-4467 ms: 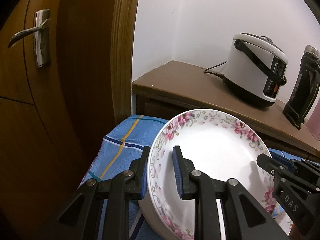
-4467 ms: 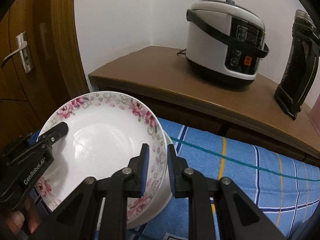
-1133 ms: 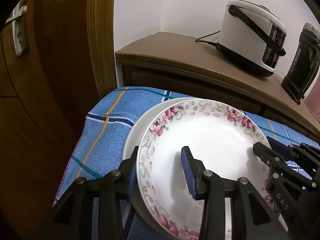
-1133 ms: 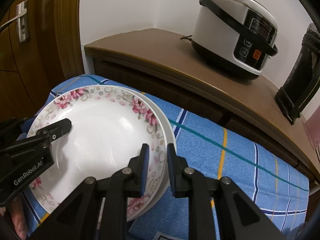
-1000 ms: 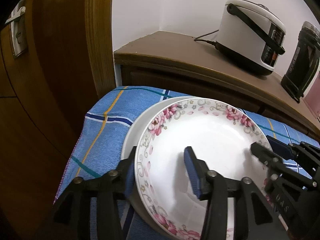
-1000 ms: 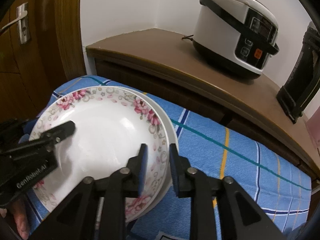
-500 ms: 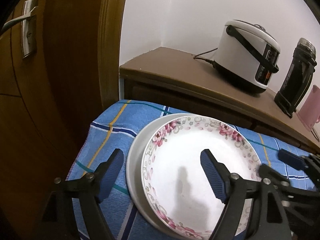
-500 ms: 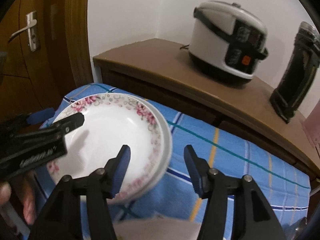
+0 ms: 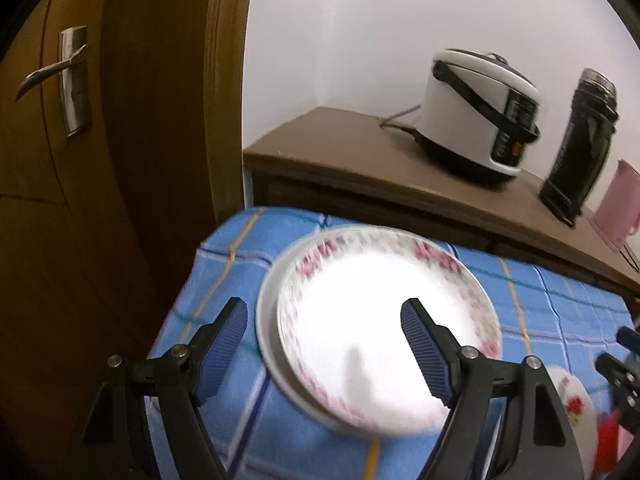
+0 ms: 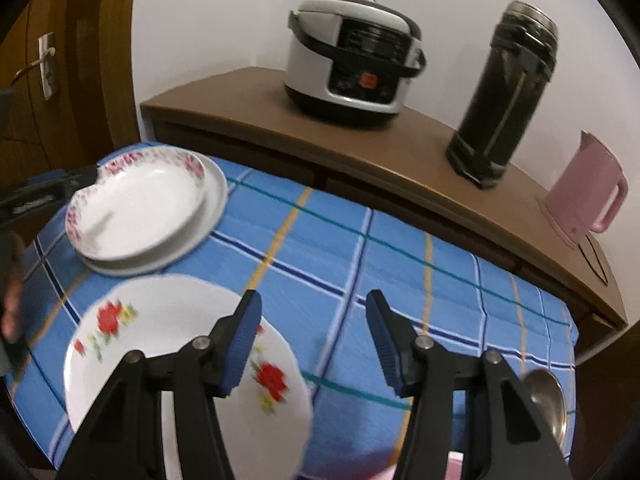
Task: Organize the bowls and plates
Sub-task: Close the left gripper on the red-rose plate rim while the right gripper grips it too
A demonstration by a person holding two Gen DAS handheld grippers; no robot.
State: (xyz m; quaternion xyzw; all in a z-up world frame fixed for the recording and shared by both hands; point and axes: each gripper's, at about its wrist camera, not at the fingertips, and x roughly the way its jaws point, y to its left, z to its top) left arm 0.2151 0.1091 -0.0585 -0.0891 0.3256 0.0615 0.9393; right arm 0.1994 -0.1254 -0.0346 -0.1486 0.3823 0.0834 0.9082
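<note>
Both grippers let go of the pink-flower plate [image 9: 384,312] and backed off, jaws apart; beside it, the red-flower plate [image 10: 160,344] could get bumped.

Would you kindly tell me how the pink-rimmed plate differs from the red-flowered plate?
The pink-rimmed plate has a band of small pink blossoms round its rim; the red-flowered plate has a few scattered red blooms. The pink-rimmed plate sits on a plain white plate; the red-flowered plate lies directly on the cloth. Both are white and round.
</note>
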